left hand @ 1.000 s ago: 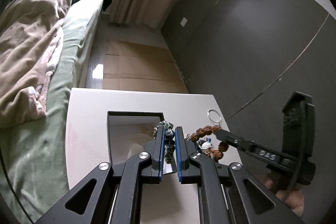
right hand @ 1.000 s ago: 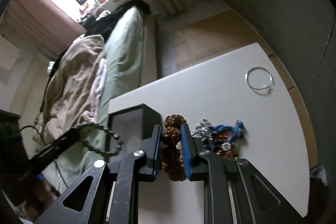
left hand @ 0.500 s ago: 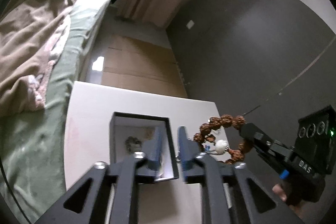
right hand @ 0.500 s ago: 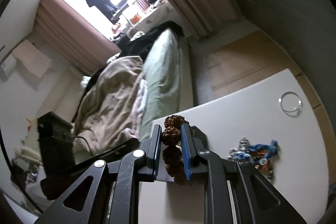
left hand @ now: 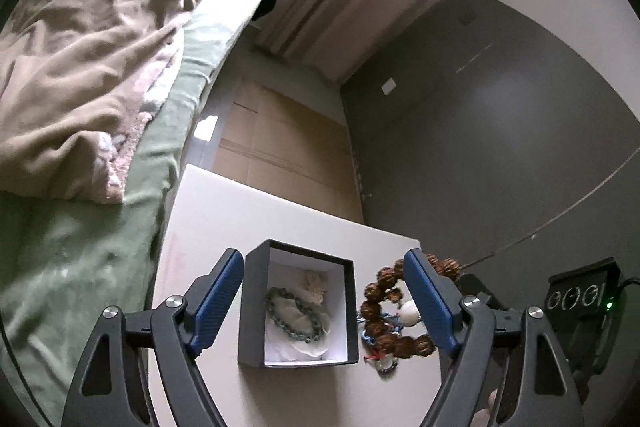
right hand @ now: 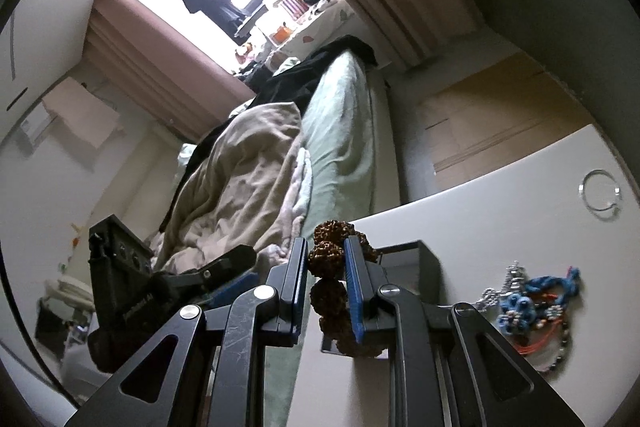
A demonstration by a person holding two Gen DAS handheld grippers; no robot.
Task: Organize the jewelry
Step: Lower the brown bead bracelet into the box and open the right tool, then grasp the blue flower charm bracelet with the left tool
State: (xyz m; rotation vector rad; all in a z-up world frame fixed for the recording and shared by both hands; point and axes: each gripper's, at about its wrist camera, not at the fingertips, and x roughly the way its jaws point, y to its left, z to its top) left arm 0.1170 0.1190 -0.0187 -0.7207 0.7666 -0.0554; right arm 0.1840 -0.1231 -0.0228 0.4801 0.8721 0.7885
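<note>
A black jewelry box (left hand: 297,304) with a white lining stands open on the white table (left hand: 224,203). A grey bead bracelet (left hand: 294,315) lies inside it. My left gripper (left hand: 324,301) is open and empty, held above the box. My right gripper (right hand: 327,285) is shut on a brown seed-bead bracelet (right hand: 329,259), held just right of the box; this bracelet also shows in the left wrist view (left hand: 386,307). The box shows behind it in the right wrist view (right hand: 416,267).
A blue knotted bracelet with silver and red pieces (right hand: 532,303) lies on the table to the right. A thin silver bangle (right hand: 601,193) lies near the table's far right corner. A bed with a beige blanket (left hand: 80,67) runs along the table's left side.
My left gripper has opened and risen, and the grey bead bracelet now lies in the box. My right gripper has lifted the brown bracelet up beside the box.
</note>
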